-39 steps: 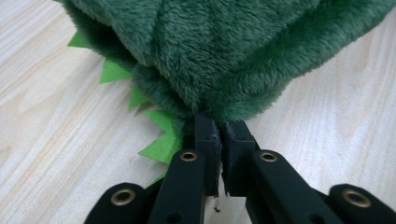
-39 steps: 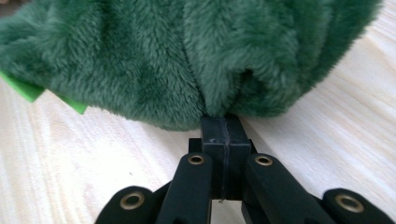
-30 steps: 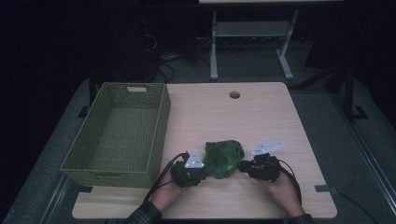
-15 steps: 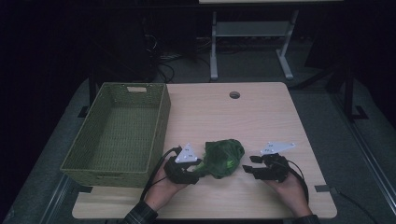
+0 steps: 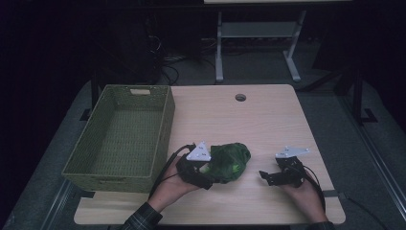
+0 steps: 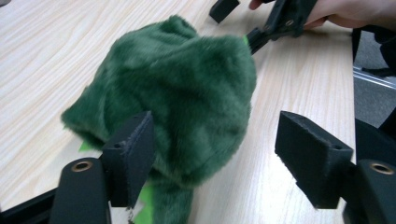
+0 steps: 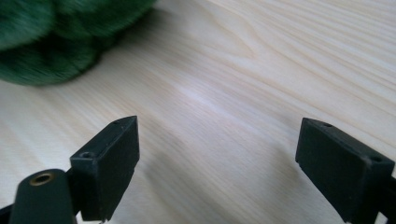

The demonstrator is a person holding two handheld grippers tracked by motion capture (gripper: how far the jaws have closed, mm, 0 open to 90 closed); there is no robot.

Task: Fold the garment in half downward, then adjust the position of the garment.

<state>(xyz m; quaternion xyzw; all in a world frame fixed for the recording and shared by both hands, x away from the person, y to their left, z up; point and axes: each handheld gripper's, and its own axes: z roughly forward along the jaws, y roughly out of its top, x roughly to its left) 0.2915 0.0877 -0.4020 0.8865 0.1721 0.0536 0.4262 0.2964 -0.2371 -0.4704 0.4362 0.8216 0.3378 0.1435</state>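
Green plush toy (image 5: pixel 231 161) lies on the bench (image 5: pixel 268 120) between both claws, whose jaws have just been opening: left claw (image 5: pixel 203 173) beside it, right claw (image 5: pixel 264 176) apart, holding nothing.

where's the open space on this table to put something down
The far half of the table, between the basket and the right edge, is bare. The basket is empty too. It's crowded near the front, where the green plush toy sits between both grippers.
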